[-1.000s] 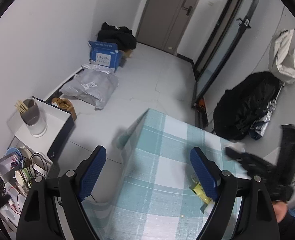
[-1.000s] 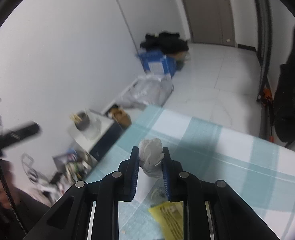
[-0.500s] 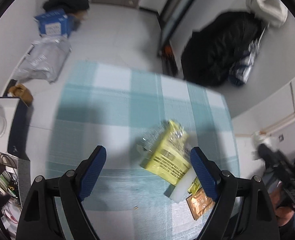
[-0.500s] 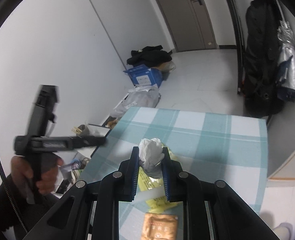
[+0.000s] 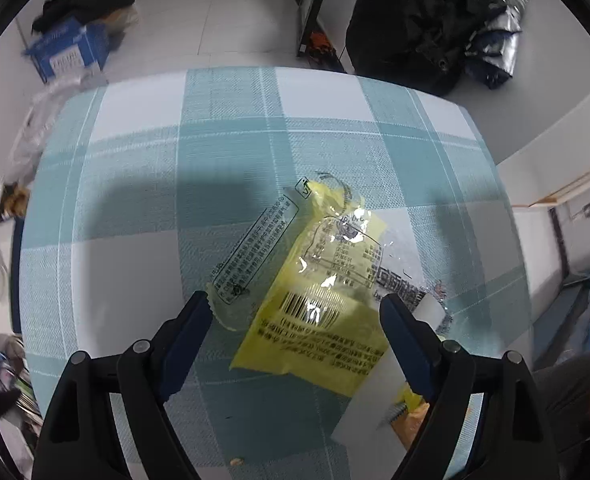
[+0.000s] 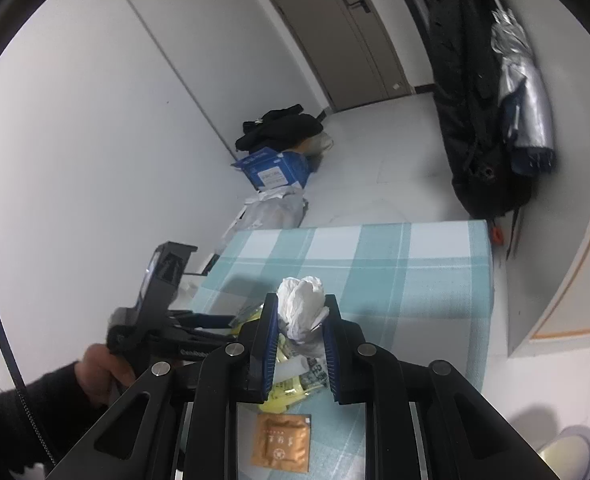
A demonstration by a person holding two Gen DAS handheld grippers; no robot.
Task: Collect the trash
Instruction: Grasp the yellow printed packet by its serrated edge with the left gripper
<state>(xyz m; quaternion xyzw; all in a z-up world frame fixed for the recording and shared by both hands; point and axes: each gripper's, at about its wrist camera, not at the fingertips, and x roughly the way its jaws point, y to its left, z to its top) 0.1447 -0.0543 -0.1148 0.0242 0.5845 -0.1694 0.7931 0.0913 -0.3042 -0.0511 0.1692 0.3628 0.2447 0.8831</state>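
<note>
A yellow and clear plastic wrapper (image 5: pixel 319 288) lies on the teal checked tablecloth (image 5: pixel 223 152). My left gripper (image 5: pixel 295 316) is open, its two blue fingers on either side of the wrapper's near end, just above it. A white paper piece (image 5: pixel 371 404) and an orange sachet (image 6: pixel 281 442) lie near the table's front edge. My right gripper (image 6: pixel 299 334) is shut on a crumpled white tissue (image 6: pixel 301 308), held above the table. The left gripper also shows in the right wrist view (image 6: pixel 199 324), low over the yellow wrapper (image 6: pixel 285 394).
On the floor beyond the table stand a blue cardboard box (image 5: pixel 69 54), grey plastic bags (image 6: pixel 273 212) and dark clothes (image 6: pixel 279 128). A black coat (image 5: pixel 419 20) and a silver umbrella (image 6: pixel 525 92) hang at the right wall. A closed door (image 6: pixel 335 28) is at the back.
My left gripper has swung from the table's left edge over to the yellow wrapper and come down close over it. My right gripper has kept the tissue and drawn back from the table's middle.
</note>
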